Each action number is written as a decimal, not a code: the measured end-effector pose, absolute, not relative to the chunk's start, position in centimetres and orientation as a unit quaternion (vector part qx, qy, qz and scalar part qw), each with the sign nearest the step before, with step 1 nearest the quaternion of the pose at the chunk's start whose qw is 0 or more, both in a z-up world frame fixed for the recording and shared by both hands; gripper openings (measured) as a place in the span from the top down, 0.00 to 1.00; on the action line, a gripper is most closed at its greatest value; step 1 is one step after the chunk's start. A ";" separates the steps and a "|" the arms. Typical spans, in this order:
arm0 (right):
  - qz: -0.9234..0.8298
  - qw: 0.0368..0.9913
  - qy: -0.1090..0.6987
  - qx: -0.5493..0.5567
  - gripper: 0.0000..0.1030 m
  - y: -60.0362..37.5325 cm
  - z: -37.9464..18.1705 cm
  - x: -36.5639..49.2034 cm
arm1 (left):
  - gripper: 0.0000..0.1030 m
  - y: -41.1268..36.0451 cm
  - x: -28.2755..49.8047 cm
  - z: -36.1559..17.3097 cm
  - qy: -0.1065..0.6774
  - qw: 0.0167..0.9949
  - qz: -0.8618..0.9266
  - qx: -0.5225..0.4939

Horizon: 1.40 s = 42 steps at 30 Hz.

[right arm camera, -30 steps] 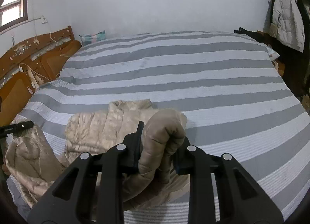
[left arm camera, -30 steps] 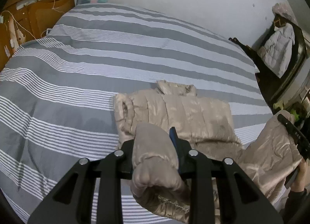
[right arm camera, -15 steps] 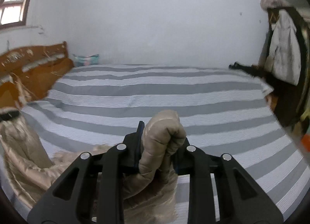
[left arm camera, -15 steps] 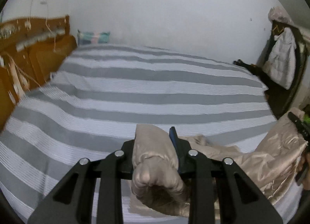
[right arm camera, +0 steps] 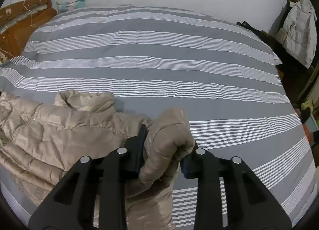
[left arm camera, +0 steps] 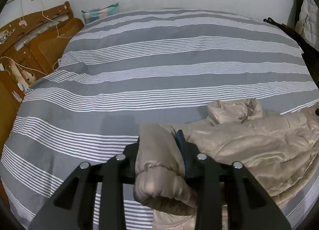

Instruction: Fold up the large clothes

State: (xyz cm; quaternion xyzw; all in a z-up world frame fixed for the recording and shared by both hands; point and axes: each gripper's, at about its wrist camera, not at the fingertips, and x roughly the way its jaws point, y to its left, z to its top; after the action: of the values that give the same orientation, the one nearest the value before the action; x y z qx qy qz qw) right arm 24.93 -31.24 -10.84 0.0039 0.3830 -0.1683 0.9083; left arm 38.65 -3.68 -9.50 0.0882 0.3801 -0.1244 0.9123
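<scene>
beige quilted puffer jacket lies crumpled on the grey-and-white striped bed cover, collar toward the far side, one bunched padded fold raised at each of its near ends.

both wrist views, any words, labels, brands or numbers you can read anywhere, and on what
None: no readable text in either view.
The beige puffer jacket, with folds between the pads of the left gripper and right gripper, shows no label or logo.
The striped bed cover carries stripes only.
The pale coat hanging at right shows no tag.
</scene>
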 end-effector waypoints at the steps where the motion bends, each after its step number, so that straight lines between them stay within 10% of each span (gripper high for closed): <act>1: -0.163 0.911 0.380 0.014 0.57 -32.4 -10.0 25.5 | 0.55 -3.5 38.7 -8.7 0.382 0.912 -0.122 0.082; 4: -0.124 0.930 0.341 0.055 0.07 -33.6 -6.5 24.6 | 0.14 -2.7 38.8 -6.0 0.363 0.923 -0.119 0.054; 11: -0.130 0.948 0.289 -0.018 0.03 -32.0 -2.1 22.6 | 0.05 -0.4 36.7 -0.9 0.324 0.937 -0.128 0.025; 27: -0.156 0.938 0.308 -0.038 0.03 -31.8 -7.9 16.4 | 0.05 5.7 30.7 -8.1 0.350 0.928 -0.121 0.037; 33: -0.140 0.930 0.339 0.009 0.30 -31.9 -10.5 16.6 | 0.08 2.0 30.1 -10.5 0.373 0.912 -0.159 0.059; 37: -0.113 0.920 0.372 0.039 0.73 -31.7 -13.0 18.5 | 0.60 -1.3 30.6 -11.9 0.402 0.893 -0.191 0.060; 42: -0.086 0.920 0.381 0.044 0.83 -31.1 -13.8 22.0 | 0.71 -3.6 32.6 -11.6 0.406 0.891 -0.195 0.051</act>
State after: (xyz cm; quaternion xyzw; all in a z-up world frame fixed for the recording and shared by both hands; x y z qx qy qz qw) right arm 21.97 -31.14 -13.82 0.0442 0.3809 -0.0863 0.9195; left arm 32.57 -3.59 -11.64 0.0510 0.4058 -0.1954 0.8914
